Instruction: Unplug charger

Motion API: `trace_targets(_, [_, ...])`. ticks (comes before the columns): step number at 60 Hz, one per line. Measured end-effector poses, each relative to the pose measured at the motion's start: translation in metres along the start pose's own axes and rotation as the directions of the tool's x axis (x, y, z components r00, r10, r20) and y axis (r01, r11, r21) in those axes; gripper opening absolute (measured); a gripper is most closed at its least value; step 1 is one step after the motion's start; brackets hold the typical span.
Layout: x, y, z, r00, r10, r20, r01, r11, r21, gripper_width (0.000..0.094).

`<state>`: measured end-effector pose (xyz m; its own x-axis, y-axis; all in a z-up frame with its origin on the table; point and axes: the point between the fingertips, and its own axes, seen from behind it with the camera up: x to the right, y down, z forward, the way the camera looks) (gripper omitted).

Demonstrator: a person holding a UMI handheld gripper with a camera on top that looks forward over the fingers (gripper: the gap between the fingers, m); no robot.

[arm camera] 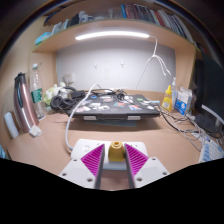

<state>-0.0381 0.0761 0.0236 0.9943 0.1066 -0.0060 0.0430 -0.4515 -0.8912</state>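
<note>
My gripper [115,160] hangs low over the wooden desk [50,150]. A small tan, rounded charger plug [115,151] sits between the two magenta pads [93,159], and both appear to press on it. A white cable [70,118] curves from the dark laptop [118,106] down toward the left finger. Where it ends is hidden. The laptop lies closed at the back of the desk, beyond the fingers.
Bottles [36,95] and clutter stand at the left wall. A yellow bottle [168,98] and a blue box [182,103] stand at the right. A shelf [110,42] with books and a strip light runs overhead. Another white cable [150,65] hangs from it.
</note>
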Motion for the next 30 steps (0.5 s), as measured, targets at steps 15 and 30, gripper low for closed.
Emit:
trace_targets(15, [0.003,-0.003,0.004,1.000,-0.020,0.012,0.020,0.999,0.027,0.0230])
trace_targets(30, [0.027,-0.065,-0.035,1.000,-0.016,-0.026,0.021,0.983,0.183,0.0175])
